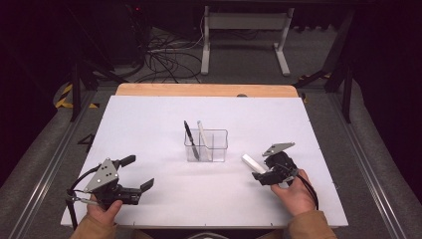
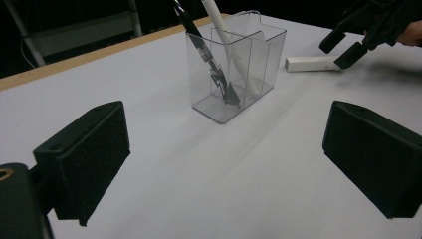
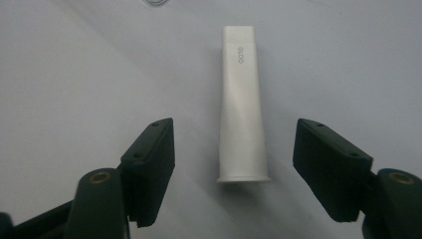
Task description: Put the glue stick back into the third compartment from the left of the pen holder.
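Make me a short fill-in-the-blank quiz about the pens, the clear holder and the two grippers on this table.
1. The clear holder contains ____ pens.
2. The white tube lies flat between the open jaws of the ____ gripper.
3. Beside the black pen stands a ____ pen.
4. The left gripper is ____.

Answers: two; right; white; open
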{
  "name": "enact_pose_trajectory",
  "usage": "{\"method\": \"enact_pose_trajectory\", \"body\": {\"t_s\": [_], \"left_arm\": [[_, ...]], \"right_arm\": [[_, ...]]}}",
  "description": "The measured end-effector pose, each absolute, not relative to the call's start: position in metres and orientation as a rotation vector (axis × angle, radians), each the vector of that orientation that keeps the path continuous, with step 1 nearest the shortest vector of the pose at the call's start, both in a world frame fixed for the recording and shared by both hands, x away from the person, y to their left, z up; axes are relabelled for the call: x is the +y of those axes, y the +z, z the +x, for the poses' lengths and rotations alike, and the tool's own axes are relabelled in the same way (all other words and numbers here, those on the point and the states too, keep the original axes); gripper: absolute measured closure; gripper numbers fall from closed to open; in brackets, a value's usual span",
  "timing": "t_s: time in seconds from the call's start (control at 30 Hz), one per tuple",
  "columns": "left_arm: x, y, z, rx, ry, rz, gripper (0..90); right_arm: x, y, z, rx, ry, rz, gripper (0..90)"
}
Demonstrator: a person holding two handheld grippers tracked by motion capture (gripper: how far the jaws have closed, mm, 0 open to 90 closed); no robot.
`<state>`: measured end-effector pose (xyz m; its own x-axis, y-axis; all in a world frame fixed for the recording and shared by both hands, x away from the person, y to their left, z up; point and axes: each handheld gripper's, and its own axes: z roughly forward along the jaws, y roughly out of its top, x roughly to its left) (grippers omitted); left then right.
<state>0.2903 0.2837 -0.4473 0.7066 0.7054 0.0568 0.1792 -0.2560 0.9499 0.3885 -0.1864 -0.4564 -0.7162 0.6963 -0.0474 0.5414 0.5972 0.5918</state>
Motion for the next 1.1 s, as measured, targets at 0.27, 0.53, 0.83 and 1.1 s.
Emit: {"method": "enact_pose_trajectory", "body": {"t_s": [0.27,0.53,0.83,1.1], "left_arm": [[0.284,-0.447,0.290,0.700,0.586,1.794,5.2],[0.284,-0.447,0.291,0.698,0.587,1.798,5.3],[0.284,-0.448,0.291,0.699,0.582,1.796,5.3],[0.284,-0.447,0.291,0.701,0.584,1.794,5.3]], "right_arm": [[-0.182,-0.463,0.390,2.564,0.781,0.997,49.0],[-0.185,-0.467,0.392,2.556,0.764,1.006,61.0],[-0.187,-0.470,0.392,2.553,0.790,1.013,66.6],[-0.187,-0.468,0.391,2.549,0.796,0.995,67.2]]}}
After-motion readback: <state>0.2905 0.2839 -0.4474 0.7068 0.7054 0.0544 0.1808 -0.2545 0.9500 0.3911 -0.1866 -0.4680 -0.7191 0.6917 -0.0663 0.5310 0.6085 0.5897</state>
